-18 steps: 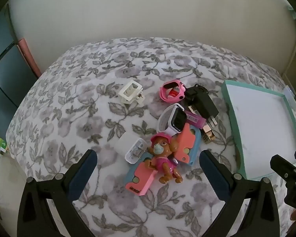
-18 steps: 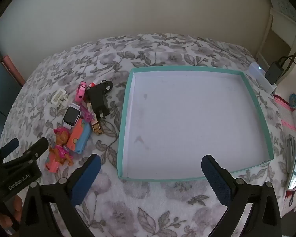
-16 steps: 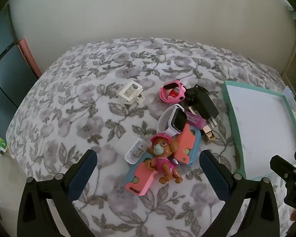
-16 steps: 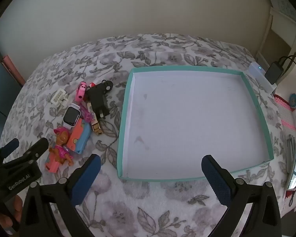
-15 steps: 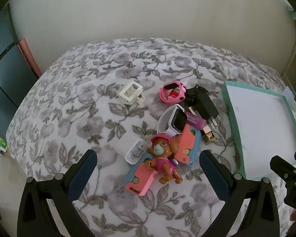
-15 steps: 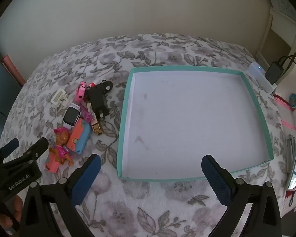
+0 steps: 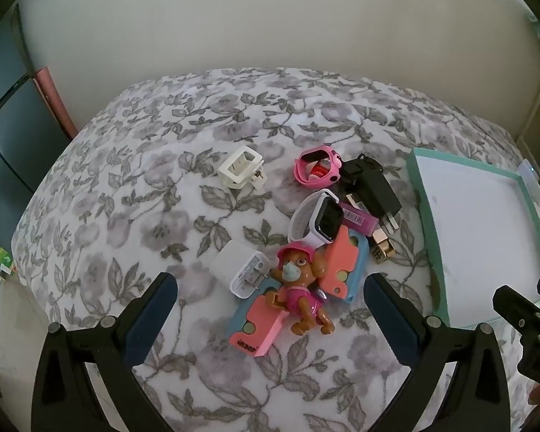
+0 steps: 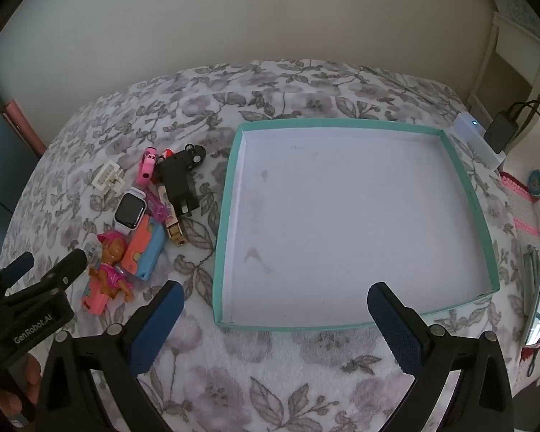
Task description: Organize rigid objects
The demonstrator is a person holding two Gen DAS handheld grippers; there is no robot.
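Clutter is heaped left of the teal tray (image 8: 468,194), which holds nothing. The dog figurine (image 7: 300,288) is best straddled squarely by the spread left gripper (image 7: 270,298); the right gripper (image 8: 275,315) is held spread, unloaded, over the tray.

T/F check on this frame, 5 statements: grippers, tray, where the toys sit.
1. The left gripper is open. True.
2. The teal tray already holds the black charger. False: the black charger lies on the floral cover, beside the tray.
3. The dog figure lies on top of the orange-and-blue toys. True.
4. The right gripper grips the white smartwatch. False: it is open and holds nothing; the white smartwatch is in the pile.
5. The cream socket adapter sits apart from the pile. True.
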